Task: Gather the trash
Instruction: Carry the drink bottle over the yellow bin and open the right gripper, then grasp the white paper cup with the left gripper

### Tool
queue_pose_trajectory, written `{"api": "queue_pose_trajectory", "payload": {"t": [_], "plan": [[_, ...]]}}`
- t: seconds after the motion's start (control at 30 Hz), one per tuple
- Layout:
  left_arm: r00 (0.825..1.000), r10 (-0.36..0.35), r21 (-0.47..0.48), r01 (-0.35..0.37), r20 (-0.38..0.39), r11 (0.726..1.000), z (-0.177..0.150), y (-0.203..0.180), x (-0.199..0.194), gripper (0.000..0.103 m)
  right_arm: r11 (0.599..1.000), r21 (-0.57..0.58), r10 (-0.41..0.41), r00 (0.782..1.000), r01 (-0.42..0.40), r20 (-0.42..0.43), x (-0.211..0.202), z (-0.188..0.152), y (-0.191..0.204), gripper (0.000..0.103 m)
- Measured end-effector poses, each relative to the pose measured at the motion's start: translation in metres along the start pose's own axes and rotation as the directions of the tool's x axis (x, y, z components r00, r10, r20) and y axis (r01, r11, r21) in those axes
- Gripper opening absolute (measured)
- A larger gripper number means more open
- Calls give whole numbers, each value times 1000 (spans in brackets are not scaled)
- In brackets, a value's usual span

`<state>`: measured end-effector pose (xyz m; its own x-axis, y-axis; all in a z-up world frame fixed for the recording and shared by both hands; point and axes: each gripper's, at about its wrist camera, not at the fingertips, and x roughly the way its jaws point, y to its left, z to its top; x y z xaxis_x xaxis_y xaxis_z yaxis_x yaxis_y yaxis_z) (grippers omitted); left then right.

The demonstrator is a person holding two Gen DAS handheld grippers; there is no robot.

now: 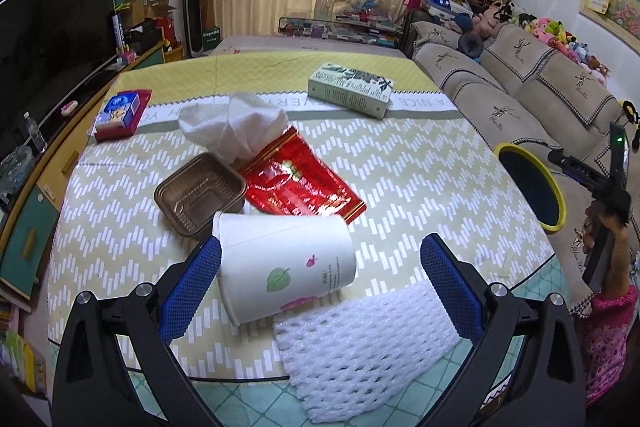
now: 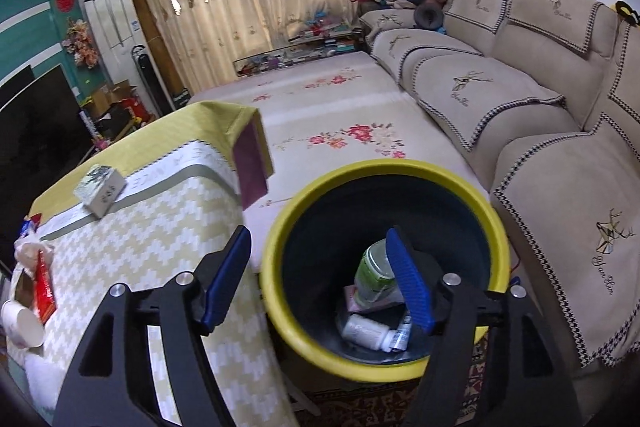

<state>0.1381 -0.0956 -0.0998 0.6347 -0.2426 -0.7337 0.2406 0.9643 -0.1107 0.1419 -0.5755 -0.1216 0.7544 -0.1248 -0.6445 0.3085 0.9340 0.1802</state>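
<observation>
While left hand-held gripper (image 1: 320, 267) stood spread wide, holding nothing, paper cup (image 1: 286, 263) lay on its side between blue pads, touching left pad, well short of right. Judged best: centre on cup wall, close gently to avoid crushing. Right hand-held gripper (image 2: 320, 275) hung released, empty, above yellow-rimmed bin (image 2: 280, 211) beside desk (image 2: 168, 211).

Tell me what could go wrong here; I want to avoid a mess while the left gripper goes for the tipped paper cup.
1. The paper cup lies on its side against one finger of the open left gripper; a nudge may roll it toward the red wrapper.
2. Closing wide could also snag the foam net beside it.
3. The right gripper hangs open over the yellow-rimmed bin, possibly blocking a drop.
</observation>
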Motion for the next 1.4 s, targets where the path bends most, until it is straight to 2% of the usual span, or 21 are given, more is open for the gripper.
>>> {"api": "queue_pose_trajectory", "payload": {"t": [0.37,0.53,0.77,0.83,0.93,1.13,1.4], "plan": [[997,71,-1,-71,-39,997,-3,10,23,98,998,-24,58,998,-58,-9,-6,0,23,67],[992,115,36,-113,-47,993,-6,8,30,98,997,-25,77,997,-77,-24,-3,-3,25,67],[987,137,41,-134,-78,990,-8,8,47,98,995,-30,94,995,-95,-38,0,-6,28,67],[988,132,39,-129,-80,991,-8,8,47,97,995,-30,99,994,-100,-38,-1,-7,29,67],[991,107,32,-105,-85,994,-9,9,45,82,994,-27,101,994,-102,-36,-4,-7,28,67],[992,98,54,-94,-75,994,-12,3,32,82,994,-21,111,993,-112,-24,-12,-7,26,67],[998,68,78,-67,-5,995,1,-11,4,82,993,-20,116,993,-116,3,-29,-11,23,67]]}}
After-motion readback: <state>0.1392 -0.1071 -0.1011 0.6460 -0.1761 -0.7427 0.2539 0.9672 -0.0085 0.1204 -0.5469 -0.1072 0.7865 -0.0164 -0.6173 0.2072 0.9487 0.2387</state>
